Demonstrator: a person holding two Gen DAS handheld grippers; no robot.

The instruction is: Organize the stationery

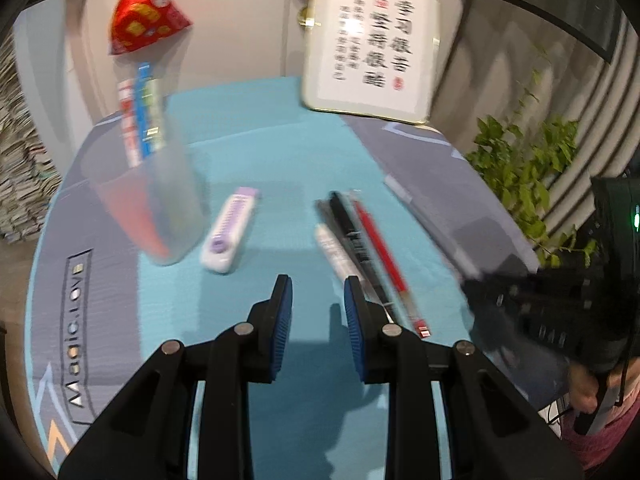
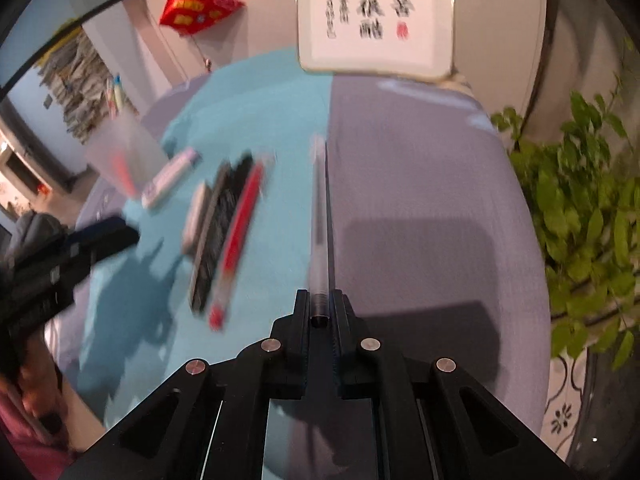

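Observation:
My left gripper [image 1: 319,285] hangs open over the turquoise cloth [image 1: 280,152], with nothing between its blue pads. To its left stand a frosted cup [image 1: 160,208] holding several pens and a white-and-purple correction tape [image 1: 228,232]. To its right lie a white pen [image 1: 334,250], a black pen [image 1: 350,228] and a red pen [image 1: 384,256], side by side. My right gripper [image 2: 320,300] is shut on the end of a clear pen [image 2: 320,208], which points away along the seam between cloth and grey mat. The right wrist view also shows the red pen [image 2: 240,224] and the cup [image 2: 124,152] further left.
A framed calligraphy plaque [image 1: 372,44] leans at the back of the round table. A red packet [image 1: 144,20] hangs on the wall. A leafy plant [image 2: 592,208] stands beyond the table's right edge. The grey mat [image 2: 420,184] covers the right side.

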